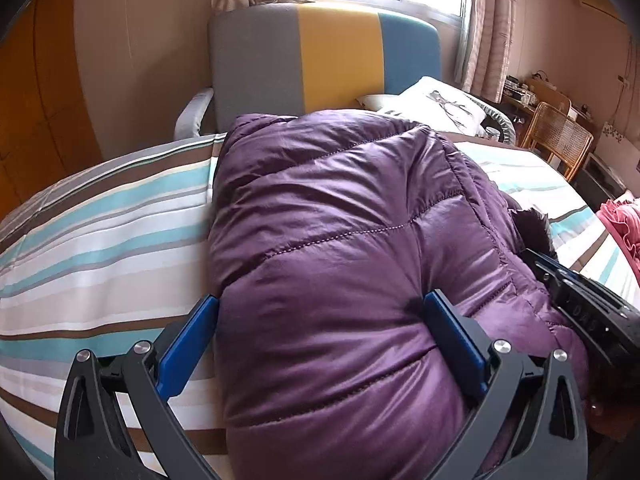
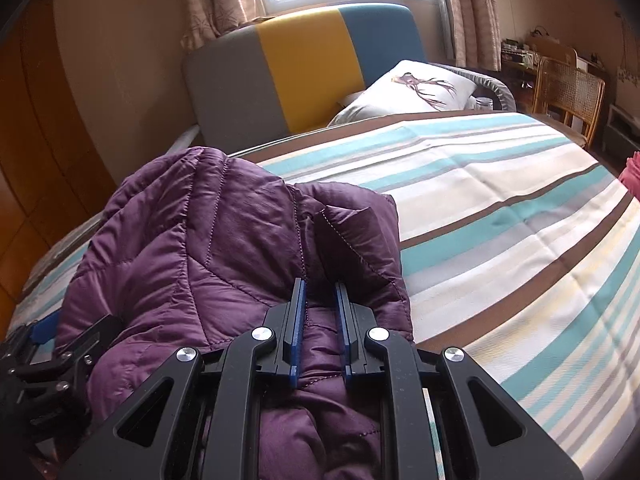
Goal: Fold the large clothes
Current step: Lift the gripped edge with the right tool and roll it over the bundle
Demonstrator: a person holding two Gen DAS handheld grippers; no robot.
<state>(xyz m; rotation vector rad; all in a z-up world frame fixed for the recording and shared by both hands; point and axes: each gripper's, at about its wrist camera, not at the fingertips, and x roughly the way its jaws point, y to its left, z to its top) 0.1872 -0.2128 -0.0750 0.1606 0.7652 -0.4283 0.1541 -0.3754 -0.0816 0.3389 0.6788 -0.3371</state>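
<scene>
A purple quilted down jacket (image 1: 340, 240) lies bunched on the striped bed; it also shows in the right wrist view (image 2: 208, 240). My left gripper (image 1: 320, 300) is open, its blue pads (image 1: 452, 340) wide apart on either side of a puffy fold of the jacket. My right gripper (image 2: 320, 292) is shut on a fold of the jacket, with purple fabric pinched between its blue pads (image 2: 298, 320). The right gripper's body shows at the right in the left wrist view (image 1: 588, 312), and the left gripper's body shows at the lower left in the right wrist view (image 2: 48, 356).
The bed has a striped teal, brown and white cover (image 2: 500, 208). A grey, yellow and blue headboard (image 1: 320, 68) and a white pillow (image 2: 416, 88) are at the far end. A wicker chair (image 2: 568, 84) stands at the right. A pink cloth (image 1: 624, 224) lies at the bed's right edge.
</scene>
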